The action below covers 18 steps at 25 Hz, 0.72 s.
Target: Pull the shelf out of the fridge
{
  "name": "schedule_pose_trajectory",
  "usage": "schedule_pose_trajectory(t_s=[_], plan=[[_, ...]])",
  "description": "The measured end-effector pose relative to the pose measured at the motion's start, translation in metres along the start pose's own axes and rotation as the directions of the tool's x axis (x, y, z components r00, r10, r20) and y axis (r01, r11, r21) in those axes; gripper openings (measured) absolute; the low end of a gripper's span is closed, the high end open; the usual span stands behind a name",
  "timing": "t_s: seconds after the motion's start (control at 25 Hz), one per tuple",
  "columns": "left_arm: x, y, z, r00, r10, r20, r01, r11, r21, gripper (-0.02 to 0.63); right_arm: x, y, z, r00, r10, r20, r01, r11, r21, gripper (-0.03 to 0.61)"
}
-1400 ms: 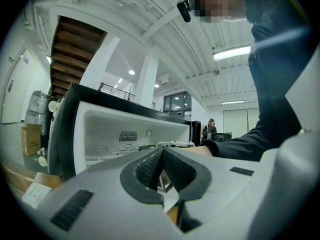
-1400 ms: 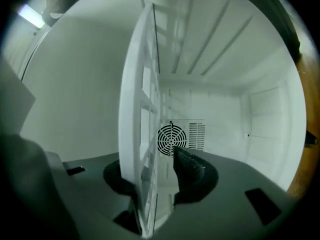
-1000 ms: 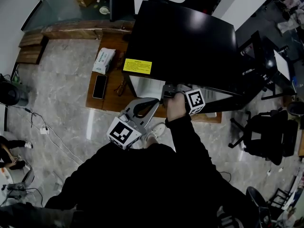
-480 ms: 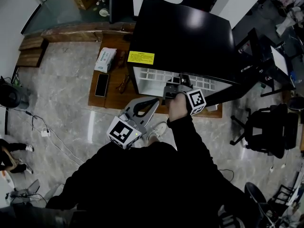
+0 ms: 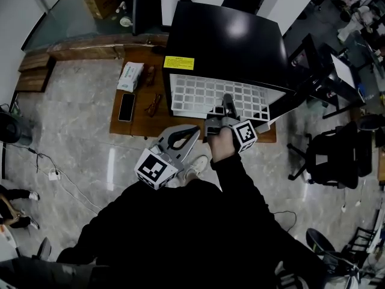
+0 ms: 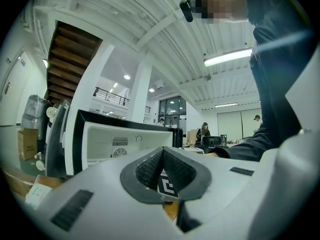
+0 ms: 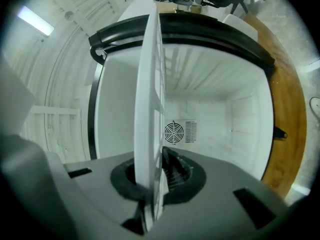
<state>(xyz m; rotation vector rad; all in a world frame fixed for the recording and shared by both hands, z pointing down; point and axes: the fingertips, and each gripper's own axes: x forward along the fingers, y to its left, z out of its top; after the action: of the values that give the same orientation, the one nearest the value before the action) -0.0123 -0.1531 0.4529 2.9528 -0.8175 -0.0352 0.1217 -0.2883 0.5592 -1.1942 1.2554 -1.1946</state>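
The shelf is a flat white plastic grid of small square cells. It juts well out from the open front of the fridge, a boxy cabinet with a glossy black top and a yellow label near its front edge. The right gripper is clenched on the shelf's front rim. In the right gripper view the shelf runs edge-on as a thin white blade pinched between the dark ribbed pads. Behind it lies the smooth white interior, with a round fan grille on the back wall. The left gripper hangs just beside the right one, clear of the shelf. Its jaws are pressed together on nothing — the textured pads meet in a narrow V. The fridge sits on a low wooden table, where a dark phone and a soft tissue pack lie, over a polished grey stone floor.
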Motion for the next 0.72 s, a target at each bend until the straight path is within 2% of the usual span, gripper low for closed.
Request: schedule_pose_trajectory(t_s=[0.24,0.4,0.72], plan=[[-0.018,-0.018,0.008,1.000,-0.024,0.017,0.023,1.000,0.016,0.006,-0.038,0.007,-0.006,1.000,0.003,-0.003,-0.003,1.000,-0.002,0.031],[-0.029,-0.019,0.009,1.000,-0.020,0.014,0.019,0.999,0.035,0.006,-0.070,0.008,-0.011,1.000,-0.025,-0.013,0.025,1.000,0.001,0.031],[-0.043,-0.004,0.019,0.999,0.011,0.035,-0.011,1.000,0.008,0.006,-0.132,0.041,0.009,1.000,0.004,-0.011,-0.006,0.988,-0.153,0.031]])
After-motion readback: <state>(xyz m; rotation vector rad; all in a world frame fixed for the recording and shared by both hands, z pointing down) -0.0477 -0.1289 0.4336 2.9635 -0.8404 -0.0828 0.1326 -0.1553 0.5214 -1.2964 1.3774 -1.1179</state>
